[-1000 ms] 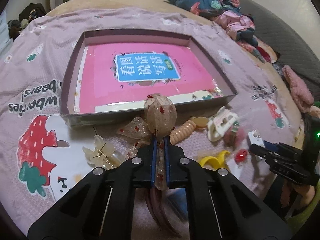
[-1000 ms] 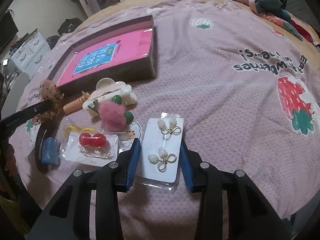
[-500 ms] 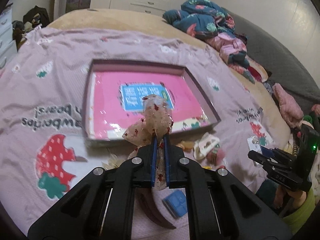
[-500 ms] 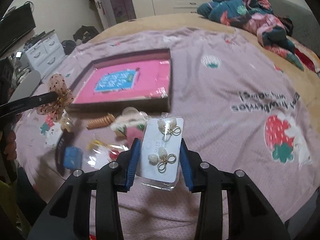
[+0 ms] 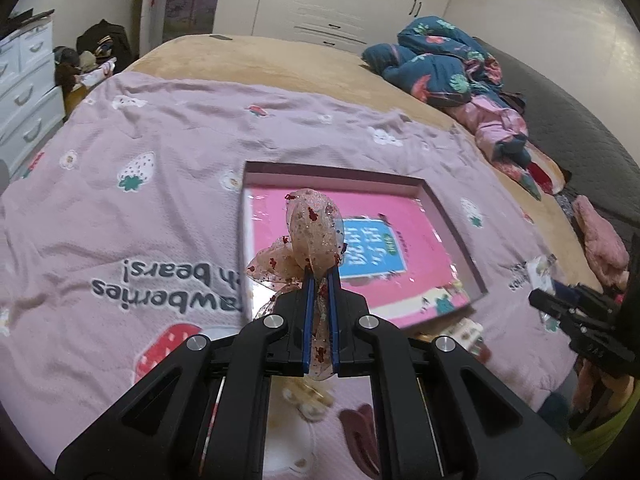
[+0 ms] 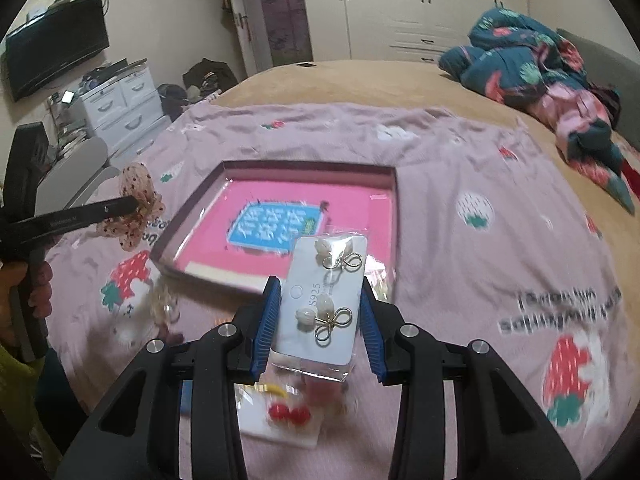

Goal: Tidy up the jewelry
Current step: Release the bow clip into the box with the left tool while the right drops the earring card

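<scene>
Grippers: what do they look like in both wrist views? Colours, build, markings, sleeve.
Both match: the left gripper and right gripper have matte black angular linkage arms with triangular cut-outs, silver round pivot screws and ribbed blue finger pads. Seen side-on, the left gripper is a slim black bar with small white lettering, too blurred to read, on a black handle. A yellow-green sleeve shows. No cables visible.
</scene>
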Action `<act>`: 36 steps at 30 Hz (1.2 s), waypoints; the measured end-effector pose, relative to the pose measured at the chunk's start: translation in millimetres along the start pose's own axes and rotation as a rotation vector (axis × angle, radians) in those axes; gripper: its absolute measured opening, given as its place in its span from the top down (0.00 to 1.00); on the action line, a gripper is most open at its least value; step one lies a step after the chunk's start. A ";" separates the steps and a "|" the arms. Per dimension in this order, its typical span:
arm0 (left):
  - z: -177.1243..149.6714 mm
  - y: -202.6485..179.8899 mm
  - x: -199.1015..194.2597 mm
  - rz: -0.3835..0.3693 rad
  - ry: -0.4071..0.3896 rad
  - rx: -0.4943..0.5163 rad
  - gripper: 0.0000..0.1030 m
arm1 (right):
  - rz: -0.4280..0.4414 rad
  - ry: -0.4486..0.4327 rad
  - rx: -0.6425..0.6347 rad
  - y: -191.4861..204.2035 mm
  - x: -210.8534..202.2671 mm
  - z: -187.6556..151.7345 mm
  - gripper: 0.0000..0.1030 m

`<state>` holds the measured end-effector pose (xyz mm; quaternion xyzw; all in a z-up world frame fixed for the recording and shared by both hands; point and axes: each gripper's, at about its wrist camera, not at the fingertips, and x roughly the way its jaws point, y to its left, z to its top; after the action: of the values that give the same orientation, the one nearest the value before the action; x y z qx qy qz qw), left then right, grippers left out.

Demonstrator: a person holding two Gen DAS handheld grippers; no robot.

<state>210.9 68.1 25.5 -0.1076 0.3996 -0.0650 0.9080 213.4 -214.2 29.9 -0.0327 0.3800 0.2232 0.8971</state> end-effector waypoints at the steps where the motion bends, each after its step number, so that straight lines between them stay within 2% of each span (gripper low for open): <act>1: 2.1 2.6 4.1 0.010 0.004 0.001 0.99 | 0.003 -0.001 -0.007 0.4 6.3 7.2 0.64; 10: 11.3 3.5 43.8 0.031 0.049 0.027 0.99 | 0.007 0.051 0.005 -14.6 65.2 32.4 0.64; 16: 6.0 -1.3 72.8 0.046 0.101 0.044 0.99 | 0.006 0.117 0.024 -26.9 103.4 29.9 0.64; 22: -1.9 -2.0 90.6 0.046 0.137 0.041 0.97 | 0.019 0.154 0.057 -33.4 122.7 25.6 0.64; 26: -8.2 -1.9 97.7 0.043 0.163 0.037 0.91 | 0.022 0.181 0.062 -33.0 132.7 20.8 0.63; 31: -15.7 -0.1 99.7 0.034 0.181 0.030 0.84 | 0.006 0.202 0.064 -32.3 139.9 14.5 0.57; 35: -18.3 1.8 94.0 0.025 0.175 0.023 0.67 | -0.003 0.183 0.052 -30.3 132.7 12.4 0.38; 36: -18.9 2.4 91.4 0.024 0.171 0.022 0.64 | -0.008 0.179 0.047 -29.9 130.1 12.2 0.38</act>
<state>258.5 49.1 -52.5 -0.0870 0.4764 -0.0672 0.8723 313.9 -189.4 -55.3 -0.0330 0.4636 0.2067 0.8610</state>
